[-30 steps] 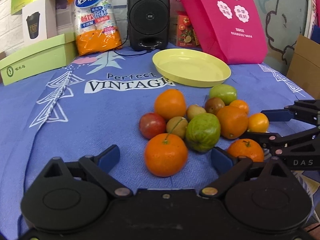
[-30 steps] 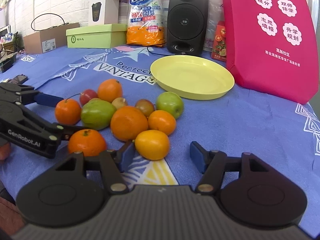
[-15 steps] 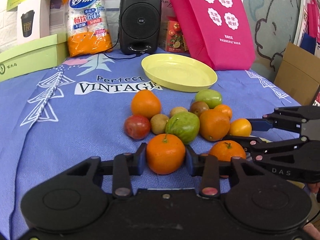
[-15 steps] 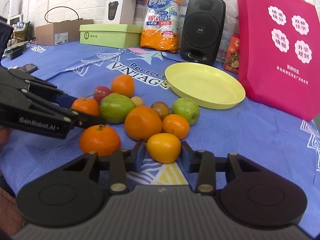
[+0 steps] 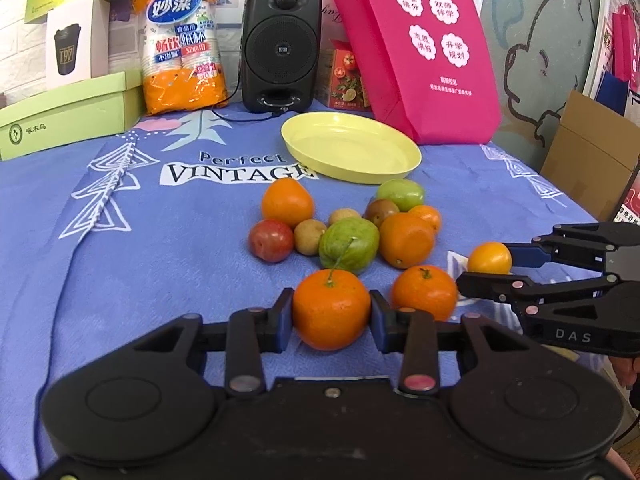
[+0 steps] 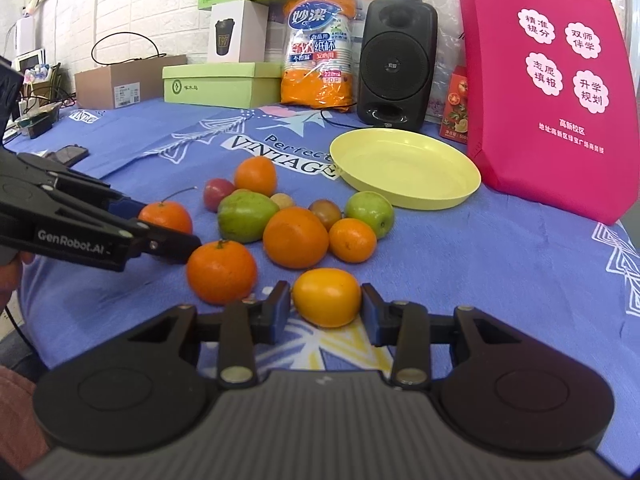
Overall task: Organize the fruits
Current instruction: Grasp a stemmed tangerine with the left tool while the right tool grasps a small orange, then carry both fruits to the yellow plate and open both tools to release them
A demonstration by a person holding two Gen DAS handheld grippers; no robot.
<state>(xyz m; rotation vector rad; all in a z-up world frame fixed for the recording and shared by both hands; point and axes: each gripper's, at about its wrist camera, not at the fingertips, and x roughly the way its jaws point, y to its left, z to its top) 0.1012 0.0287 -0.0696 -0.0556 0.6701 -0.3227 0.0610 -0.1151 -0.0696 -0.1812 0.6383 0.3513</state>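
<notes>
My left gripper (image 5: 331,314) is shut on a stemmed orange tangerine (image 5: 331,309), lifted a little above the blue cloth. My right gripper (image 6: 325,308) is shut on a yellow-orange citrus (image 6: 326,297), also raised slightly. A pile of fruit lies on the cloth: a tangerine (image 6: 221,271), a big orange (image 6: 295,237), a green guava (image 6: 246,216), a green apple (image 6: 370,213), a red plum (image 5: 271,240) and small brown fruits. An empty yellow plate (image 6: 404,168) stands behind the pile.
A pink bag (image 6: 548,80) stands right of the plate. A black speaker (image 6: 394,68), a pack of paper cups (image 6: 318,52) and a green box (image 6: 220,84) line the back. A cardboard box (image 5: 592,156) sits beyond the table's right edge.
Both grippers closed, the left on the stemmed tangerine, the right on the yellow-orange citrus, and both lifted their fruit slightly away from the pile.
</notes>
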